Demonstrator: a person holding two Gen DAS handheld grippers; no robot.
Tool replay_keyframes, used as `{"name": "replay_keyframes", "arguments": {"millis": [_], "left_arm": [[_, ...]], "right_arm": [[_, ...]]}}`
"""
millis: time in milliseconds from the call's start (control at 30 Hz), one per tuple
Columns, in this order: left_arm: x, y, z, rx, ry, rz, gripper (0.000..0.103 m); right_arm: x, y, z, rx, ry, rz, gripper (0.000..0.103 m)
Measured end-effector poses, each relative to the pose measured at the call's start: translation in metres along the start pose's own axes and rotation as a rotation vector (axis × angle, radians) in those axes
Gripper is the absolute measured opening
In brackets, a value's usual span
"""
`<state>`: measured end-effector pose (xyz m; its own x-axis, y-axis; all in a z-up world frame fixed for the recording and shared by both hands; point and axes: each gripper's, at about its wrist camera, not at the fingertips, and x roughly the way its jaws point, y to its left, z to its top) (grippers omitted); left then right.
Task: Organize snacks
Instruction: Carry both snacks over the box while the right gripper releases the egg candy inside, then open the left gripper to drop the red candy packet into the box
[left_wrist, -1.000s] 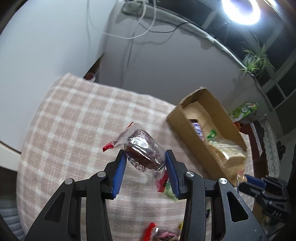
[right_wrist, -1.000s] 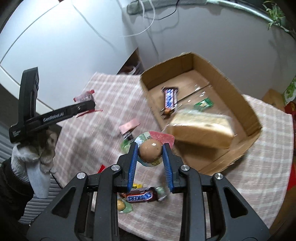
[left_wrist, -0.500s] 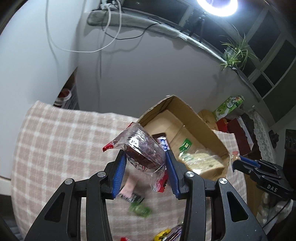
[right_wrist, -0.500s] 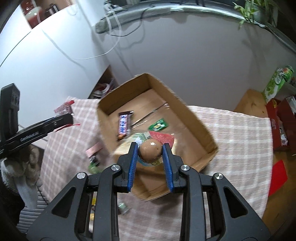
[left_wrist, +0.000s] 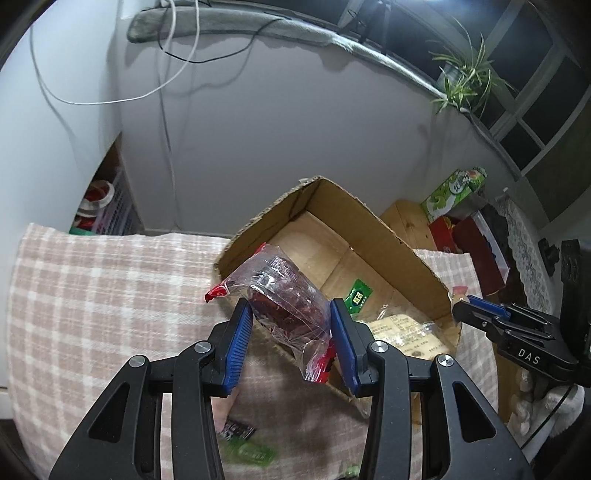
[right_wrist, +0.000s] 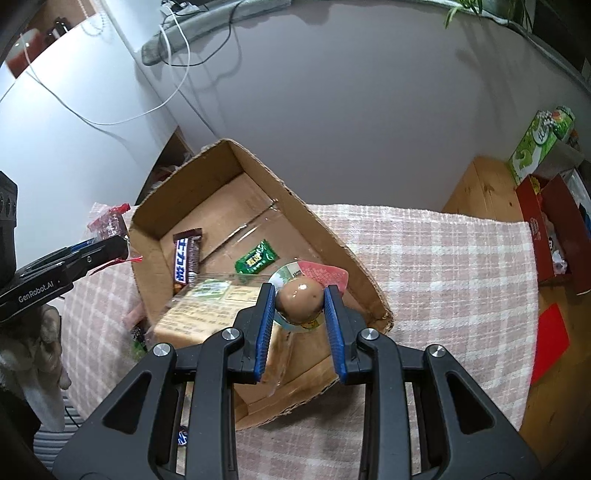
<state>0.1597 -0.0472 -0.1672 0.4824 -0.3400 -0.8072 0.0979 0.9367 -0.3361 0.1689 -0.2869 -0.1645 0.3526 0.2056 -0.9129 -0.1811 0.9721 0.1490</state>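
Snacks are held in both tools above the cardboard box (right_wrist: 332, 236), which sits on a pink checked tablecloth (right_wrist: 443, 258). The left gripper (left_wrist: 291, 332) is closed on a wrapped dark cake (left_wrist: 284, 291) in a clear crinkly sleeve with red ends; it is held over the box's near wall. The right gripper (right_wrist: 300, 310) is clamped on a packaged brown egg (right_wrist: 299, 299), seen above the box's near end.

The cake is judged light and soft, easily crushed, with a slippery film; it is best taken across the body, as now, not by the loose wrapper tails. The egg is judged smooth, rounded and firmer, likely to squirt out of a tight pinch; a hold across its widest part is called for, and a gentle release low in the box.

Inside the box are seen a chocolate bar (right_wrist: 187, 258), a green sachet (right_wrist: 256, 258) and a bagged bread loaf (right_wrist: 218, 314). The bar's blue lettering looks like Snickers, though it is not clearly read. Characters on the green sachet and on a green carton (right_wrist: 539, 140) at the side cannot be made out. "GenRobot.AI" is printed on the left tool and "DAS" on the right tool
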Motion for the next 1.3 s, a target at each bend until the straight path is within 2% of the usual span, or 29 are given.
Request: {"name": "replay_keyframes", "arguments": {"millis": [500,533,600,800,1100,1300], "left_arm": [[0.013,-0.017,-0.001,0.037,0.038,-0.009,0.043],[0.013,-0.016,0.000,0.038,0.041,-0.012,0.043],[0.012,-0.017,0.000,0.045,0.042,-0.011,0.045],[0.007,-0.015,0.000,0.040,0.029,-0.009,0.047],[-0.019,0.003,-0.003,0.011,-0.009,-0.011,0.047],[-0.043,0.033,-0.013,-0.028,-0.029,0.009,0.047]], "right_arm": [[0.002,0.001,0.002,-0.001,-0.001,-0.015,0.030],[0.001,0.002,0.002,-0.004,-0.001,-0.018,0.031],[-0.001,0.003,0.002,-0.008,-0.007,-0.022,0.042],[-0.009,0.007,0.001,-0.017,-0.020,-0.014,0.043],[-0.031,0.022,-0.012,-0.043,-0.042,0.026,0.043],[-0.046,0.040,-0.030,-0.074,-0.050,0.077,0.043]]}}
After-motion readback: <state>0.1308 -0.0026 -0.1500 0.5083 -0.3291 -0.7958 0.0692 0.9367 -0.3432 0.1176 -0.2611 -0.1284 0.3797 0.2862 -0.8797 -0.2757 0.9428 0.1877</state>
